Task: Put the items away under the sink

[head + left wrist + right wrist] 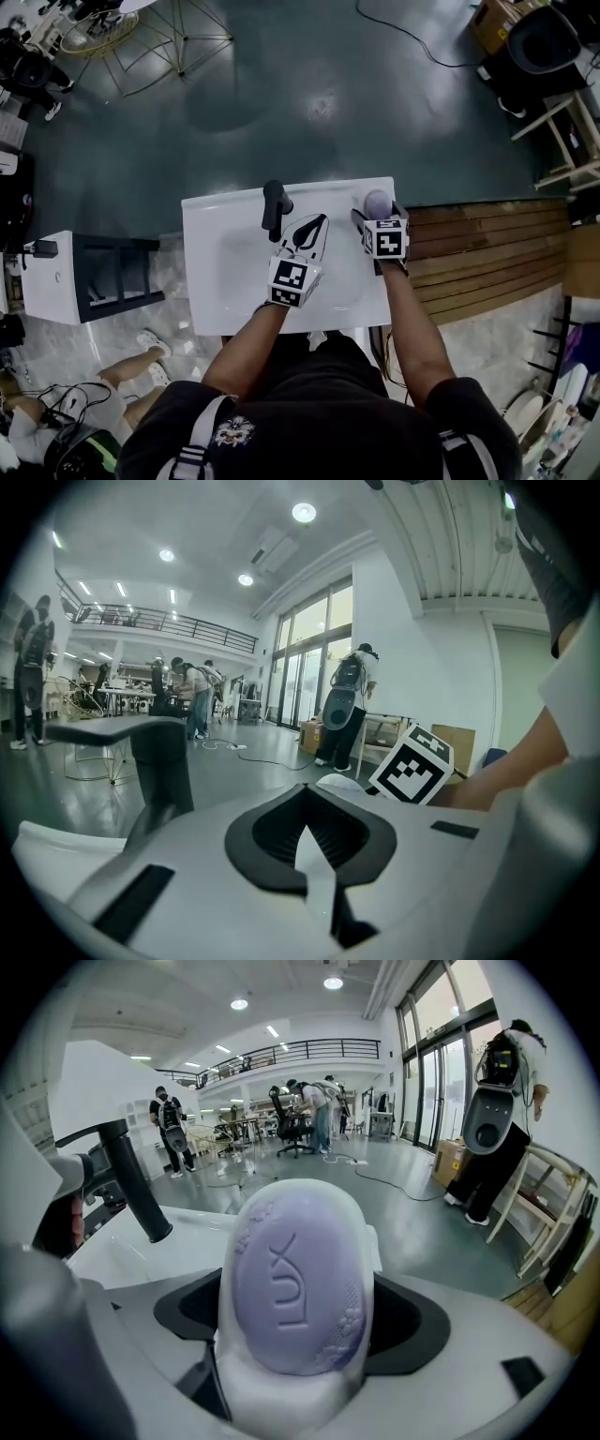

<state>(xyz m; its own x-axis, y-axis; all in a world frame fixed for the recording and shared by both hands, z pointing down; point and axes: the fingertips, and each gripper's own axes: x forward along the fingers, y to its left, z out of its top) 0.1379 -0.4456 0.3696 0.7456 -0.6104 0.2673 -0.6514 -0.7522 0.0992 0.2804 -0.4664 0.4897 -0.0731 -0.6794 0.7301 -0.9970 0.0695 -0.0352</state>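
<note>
Couldn't see anything under the sink (216, 277) from the head view, since the white top and the person's torso (319, 412) covered all of it. The soap bar (295, 1269) had its near end buried between the jaws of the right gripper (296, 1335), so I couldn't tell how deep it sat. In the left gripper view the faucet (159, 761) was blurry, and its base was cut off behind the left gripper (309, 846). The people at the far tables (192, 700) were too small to tell what they were doing.
</note>
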